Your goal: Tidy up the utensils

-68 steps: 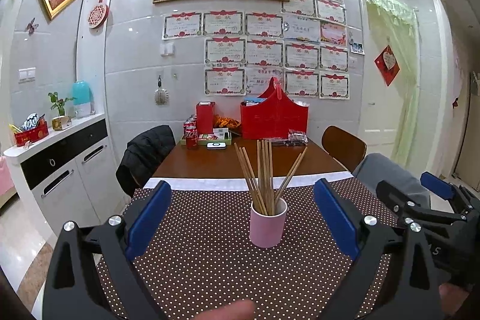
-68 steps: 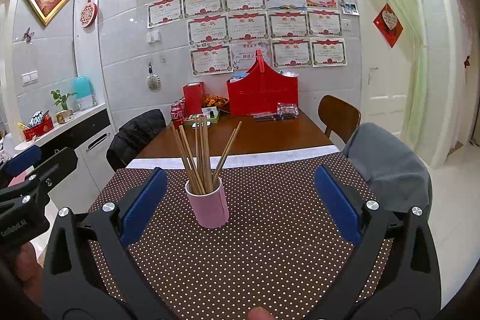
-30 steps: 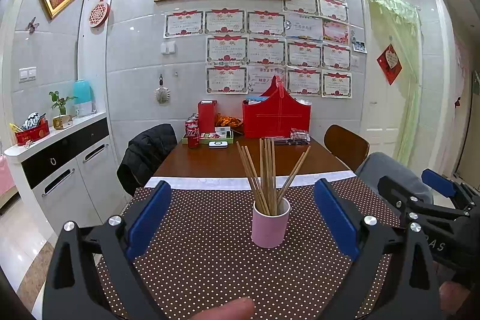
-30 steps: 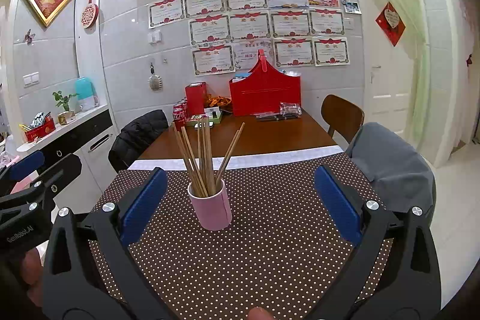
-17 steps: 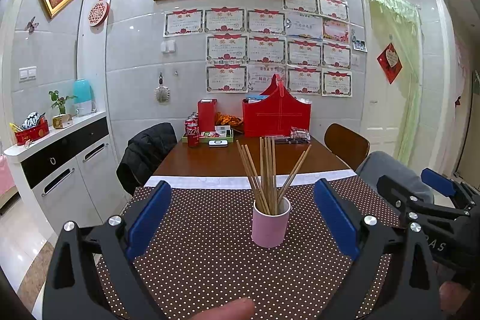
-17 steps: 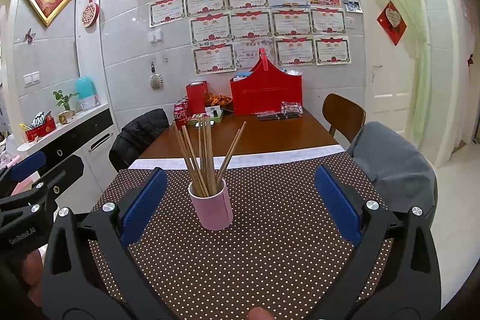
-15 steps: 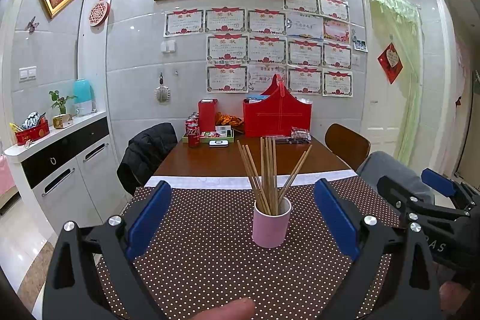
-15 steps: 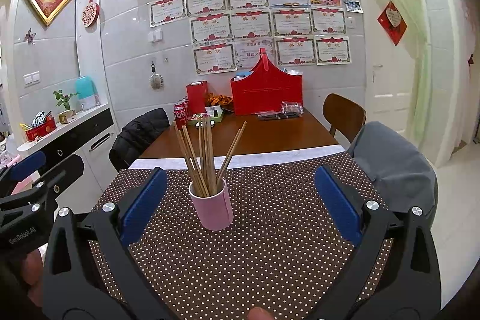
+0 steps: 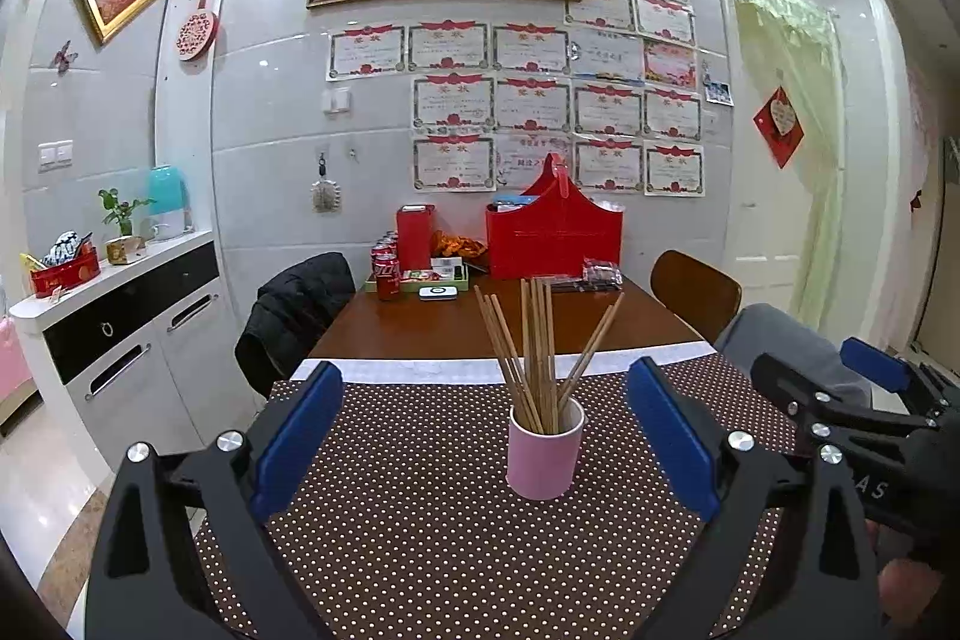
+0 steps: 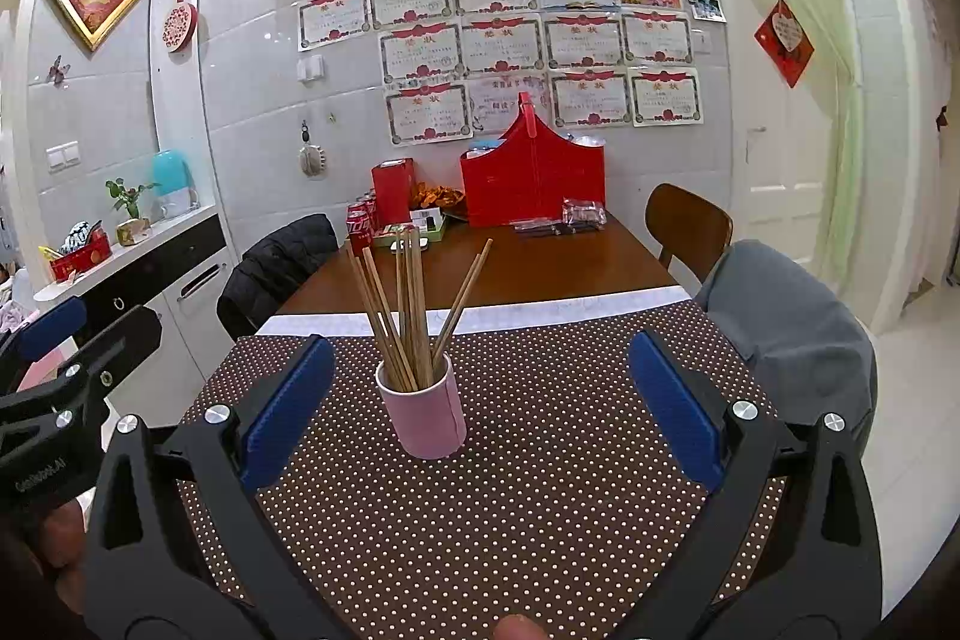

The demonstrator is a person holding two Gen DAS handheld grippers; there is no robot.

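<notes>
Chopsticks [image 9: 536, 346] upright on dotted tablecloth [image 9: 420, 532]

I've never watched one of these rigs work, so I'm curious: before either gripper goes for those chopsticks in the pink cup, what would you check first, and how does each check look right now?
1. Left gripper open and holding nothing: ok.
2. Right gripper open and holding nothing: ok.
3. Pink cup upright on the dotted tablecloth: ok.
4. Chopsticks all in the cup, fanned apart with one leaning far right, easy to single out: ok.
5. Path from each gripper to the cup free of other objects: ok.
6. A place on the table to sort the chopsticks into: cannot tell; none shows in either view.
</notes>
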